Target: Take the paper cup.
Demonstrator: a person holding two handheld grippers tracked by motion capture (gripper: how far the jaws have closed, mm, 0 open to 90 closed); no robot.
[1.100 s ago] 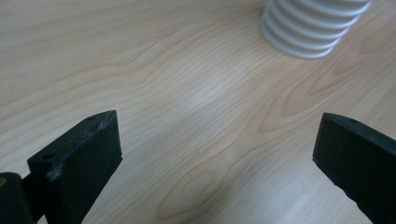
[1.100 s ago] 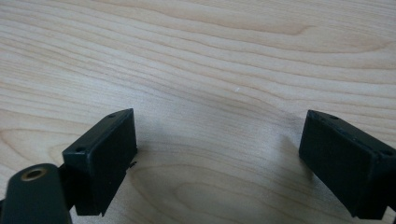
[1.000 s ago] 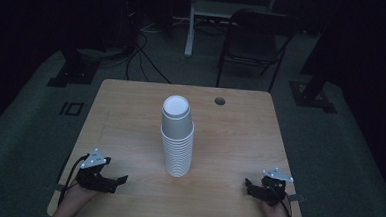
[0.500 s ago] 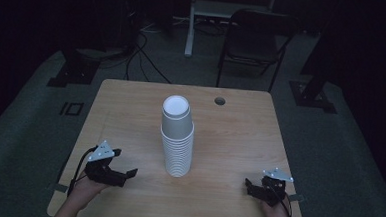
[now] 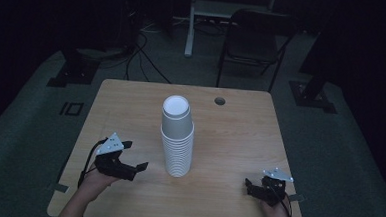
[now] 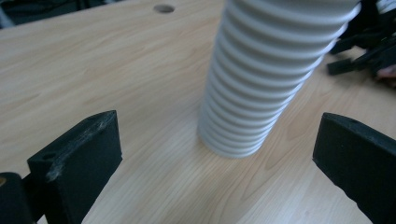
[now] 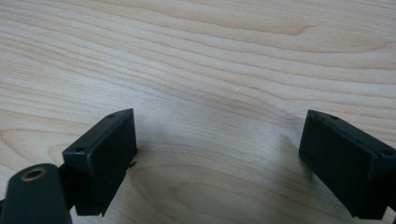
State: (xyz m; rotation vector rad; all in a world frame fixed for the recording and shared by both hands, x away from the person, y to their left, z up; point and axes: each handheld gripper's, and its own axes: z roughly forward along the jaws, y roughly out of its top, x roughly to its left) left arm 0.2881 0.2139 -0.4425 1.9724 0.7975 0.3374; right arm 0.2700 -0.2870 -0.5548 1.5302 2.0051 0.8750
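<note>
Dim room, dark carpet, a chair (image 5: pixel 252 39) and cables behind; pale wood-grain tabletop (image 5: pixel 239 136) with a round cable hole (image 5: pixel 220 101) near its far edge.

Left side: left gripper (image 5: pixel 134 167) held just above the tabletop near the front-left, jaws spread wide and holding nothing, aimed at the cup stack. In the left gripper view the stack sits between the two black jaws but farther off, not touched.

Centre: stack of white cups (image 5: pixel 176 137) stands upright mid-tabletop, tall, slightly tapered. Rolled rims make a ribbed column of rings; looks like thin paper or plastic, matte, light. Top cup mouth is open, facing up.

Right side: right gripper (image 5: pixel 251 185) low at the front-right corner, well apart from the stack, jaws spread, empty. The right gripper view shows bare wood grain between blocky matte black jaw pads.

Progress, as a judgement: barely begun. No cup is separated, the stack looks whole, nothing gripped. Left hand seems to be on approach to the stack's lower part; grasping and whatever unstacking or moving follows is all left to do.
</note>
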